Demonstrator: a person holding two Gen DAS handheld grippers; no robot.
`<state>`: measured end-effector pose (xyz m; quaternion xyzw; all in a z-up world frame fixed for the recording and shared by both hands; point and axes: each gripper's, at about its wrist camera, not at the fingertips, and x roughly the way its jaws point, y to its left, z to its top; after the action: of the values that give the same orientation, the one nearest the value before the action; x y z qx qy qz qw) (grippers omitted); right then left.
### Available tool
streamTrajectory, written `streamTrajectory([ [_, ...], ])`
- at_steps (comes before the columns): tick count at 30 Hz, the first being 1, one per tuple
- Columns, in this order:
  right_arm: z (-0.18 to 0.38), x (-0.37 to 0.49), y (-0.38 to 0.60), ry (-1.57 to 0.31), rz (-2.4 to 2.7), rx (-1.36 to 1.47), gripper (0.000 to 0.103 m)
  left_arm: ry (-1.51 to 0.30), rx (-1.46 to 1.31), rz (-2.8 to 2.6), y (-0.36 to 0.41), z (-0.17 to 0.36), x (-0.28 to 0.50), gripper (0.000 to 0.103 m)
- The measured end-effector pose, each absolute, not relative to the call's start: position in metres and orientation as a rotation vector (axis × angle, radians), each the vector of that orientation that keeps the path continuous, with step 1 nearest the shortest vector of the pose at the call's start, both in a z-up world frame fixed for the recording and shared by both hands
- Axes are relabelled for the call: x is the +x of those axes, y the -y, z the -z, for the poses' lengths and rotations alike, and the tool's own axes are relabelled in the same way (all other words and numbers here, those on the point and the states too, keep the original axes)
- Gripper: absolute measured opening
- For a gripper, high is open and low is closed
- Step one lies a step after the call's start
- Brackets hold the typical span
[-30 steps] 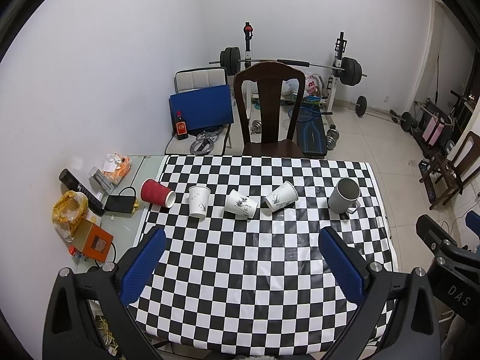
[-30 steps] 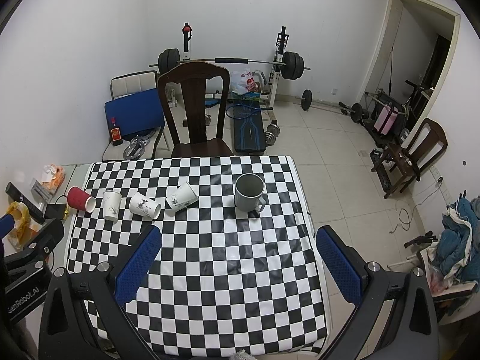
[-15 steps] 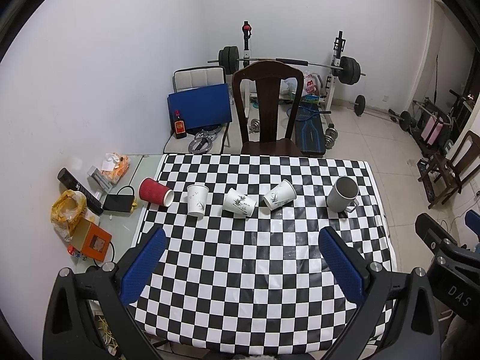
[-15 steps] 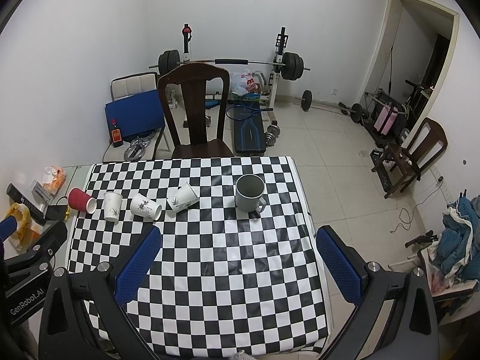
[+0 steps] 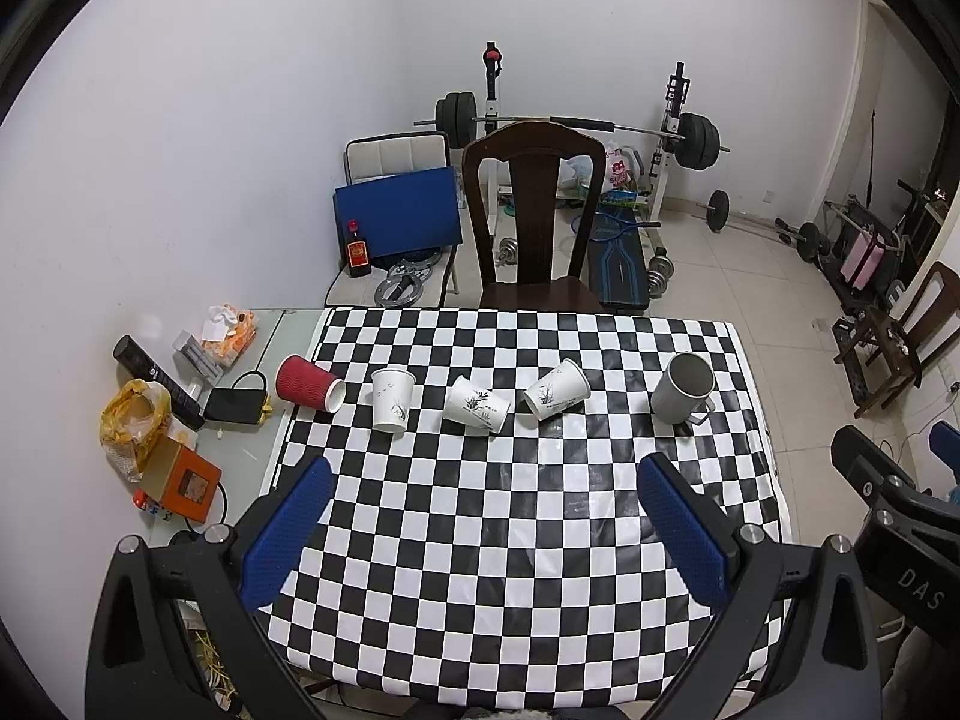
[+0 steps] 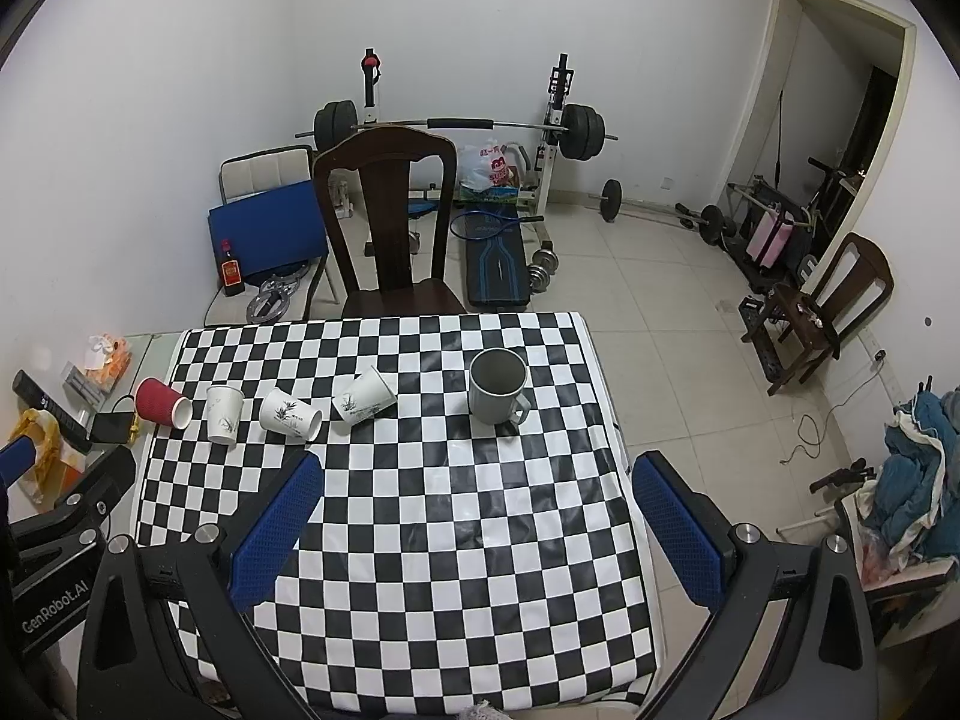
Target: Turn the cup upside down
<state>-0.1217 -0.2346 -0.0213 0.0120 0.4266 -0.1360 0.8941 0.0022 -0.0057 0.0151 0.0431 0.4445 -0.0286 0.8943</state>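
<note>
On the checkered table (image 5: 510,510) a row of cups lies across the far half. A red paper cup (image 5: 309,385) lies on its side at the left edge. A white paper cup (image 5: 391,399) stands upright. Two more white paper cups (image 5: 477,405) (image 5: 555,389) lie on their sides. A grey mug (image 5: 684,387) stands upright at the right, also in the right wrist view (image 6: 497,385). My left gripper (image 5: 489,531) is open and empty, high above the near table. My right gripper (image 6: 480,531) is open and empty, also well short of the cups.
A dark wooden chair (image 5: 534,222) stands behind the table. A side surface at the left holds a yellow bag (image 5: 129,426), an orange box (image 5: 186,483), a phone and tissues. Weights and a bench (image 5: 618,264) fill the floor behind. The table's right edge (image 6: 612,420) drops to tiled floor.
Both views have shifted slightly; the cups sit a touch higher in the left wrist view. No cup has moved and both grippers stay open.
</note>
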Motion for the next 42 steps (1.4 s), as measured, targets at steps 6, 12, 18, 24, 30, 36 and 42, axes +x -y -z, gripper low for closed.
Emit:
streamTrajectory([
  [6, 0.023, -0.120, 0.234, -0.888, 0.291, 0.035, 0.103, -0.914, 0.098, 0.048, 0.014, -0.022, 0.010, 0.103],
  [12, 0.041, -0.097, 0.259, -0.951, 0.372, 0.071, 0.103, -0.892, 0.144, 0.028, 0.044, 0.004, 0.049, 0.103],
  [18, 0.104, -0.070, 0.303, -1.055, 0.458, 0.097, 0.103, -0.949, 0.219, 0.080, 0.083, 0.075, 0.086, 0.103],
  [24, 0.196, -0.042, 0.368, -1.162, 0.501, 0.144, 0.103, -1.040, 0.276, 0.148, 0.130, 0.152, 0.121, 0.103],
  [30, 0.283, -0.016, 0.421, -1.244, 0.483, 0.210, 0.103, -1.082, 0.291, 0.252, 0.181, 0.224, 0.155, 0.103],
  [36, 0.361, 0.011, 0.457, -1.300, 0.461, 0.256, 0.103, -1.020, 0.289, 0.381, 0.223, 0.281, 0.177, 0.100],
  [42, 0.414, 0.027, 0.491, -1.286, 0.431, 0.281, 0.103, -0.886, 0.345, 0.471, 0.247, 0.313, 0.179, 0.100],
])
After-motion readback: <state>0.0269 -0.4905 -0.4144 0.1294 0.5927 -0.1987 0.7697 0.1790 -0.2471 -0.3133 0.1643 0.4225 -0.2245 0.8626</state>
